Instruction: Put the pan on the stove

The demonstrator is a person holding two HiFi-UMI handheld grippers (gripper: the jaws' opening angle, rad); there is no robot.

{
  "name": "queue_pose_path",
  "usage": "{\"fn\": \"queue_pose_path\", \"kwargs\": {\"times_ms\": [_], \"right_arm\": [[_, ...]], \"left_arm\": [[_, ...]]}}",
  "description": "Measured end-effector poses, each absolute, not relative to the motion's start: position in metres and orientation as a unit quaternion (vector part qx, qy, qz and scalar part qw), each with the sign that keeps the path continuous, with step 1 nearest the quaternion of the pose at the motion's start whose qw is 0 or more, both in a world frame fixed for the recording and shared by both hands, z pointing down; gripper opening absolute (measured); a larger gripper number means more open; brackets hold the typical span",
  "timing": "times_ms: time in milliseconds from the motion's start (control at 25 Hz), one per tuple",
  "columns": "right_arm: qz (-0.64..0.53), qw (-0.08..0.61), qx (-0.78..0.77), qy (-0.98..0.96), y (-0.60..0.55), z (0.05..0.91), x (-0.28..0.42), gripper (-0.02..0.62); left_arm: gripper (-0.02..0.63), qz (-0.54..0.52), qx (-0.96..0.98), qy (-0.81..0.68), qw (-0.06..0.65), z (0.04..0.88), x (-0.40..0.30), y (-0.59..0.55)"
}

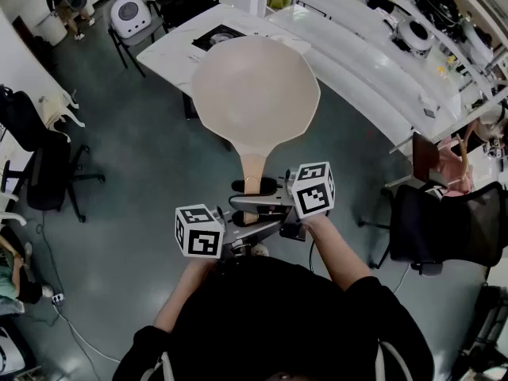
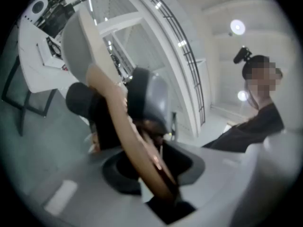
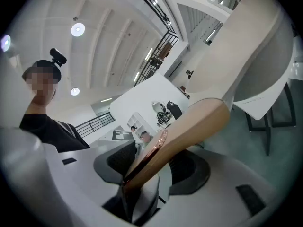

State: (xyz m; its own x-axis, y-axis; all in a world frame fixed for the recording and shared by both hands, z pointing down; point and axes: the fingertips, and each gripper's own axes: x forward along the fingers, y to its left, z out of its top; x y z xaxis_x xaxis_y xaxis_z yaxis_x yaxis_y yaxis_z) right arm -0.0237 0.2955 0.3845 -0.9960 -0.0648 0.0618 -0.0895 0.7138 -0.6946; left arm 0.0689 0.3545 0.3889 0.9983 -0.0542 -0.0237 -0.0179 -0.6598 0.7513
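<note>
A cream pan (image 1: 254, 94) hangs in the air over the grey floor, its bowl pointing away from me. Its tan handle (image 1: 252, 169) runs back toward my body. Both grippers meet on that handle. My left gripper (image 1: 246, 219) is shut on the handle's end, and in the left gripper view the handle (image 2: 128, 126) passes between its jaws up to the pan (image 2: 78, 37). My right gripper (image 1: 258, 193) is shut on the handle too. The right gripper view shows the handle (image 3: 180, 136) clamped between its jaws below the pan (image 3: 255, 46). No stove shows in any view.
A white table (image 1: 171, 46) stands just beyond the pan, with long white benches (image 1: 373, 70) carrying equipment to the right. Black office chairs sit at the left (image 1: 48, 173) and right (image 1: 448, 228). Cables trail across the floor (image 1: 71, 332) at lower left.
</note>
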Motion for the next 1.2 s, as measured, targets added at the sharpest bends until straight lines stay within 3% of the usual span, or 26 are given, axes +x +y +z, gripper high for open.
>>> {"fn": "queue_pose_path", "kwargs": {"times_ms": [800,1200], "right_arm": [[0.383,0.007,0.052,-0.922,0.293,0.399,-0.021,0.216],[0.381,0.015,0.055,-0.923,0.242,0.405,-0.067,0.216]], "left_arm": [[0.132,-0.011,0.907,-0.012,0.421,0.402,0.070,0.354],[0.132,-0.020,0.908,-0.009,0.418,0.408,0.024,0.303]]}}
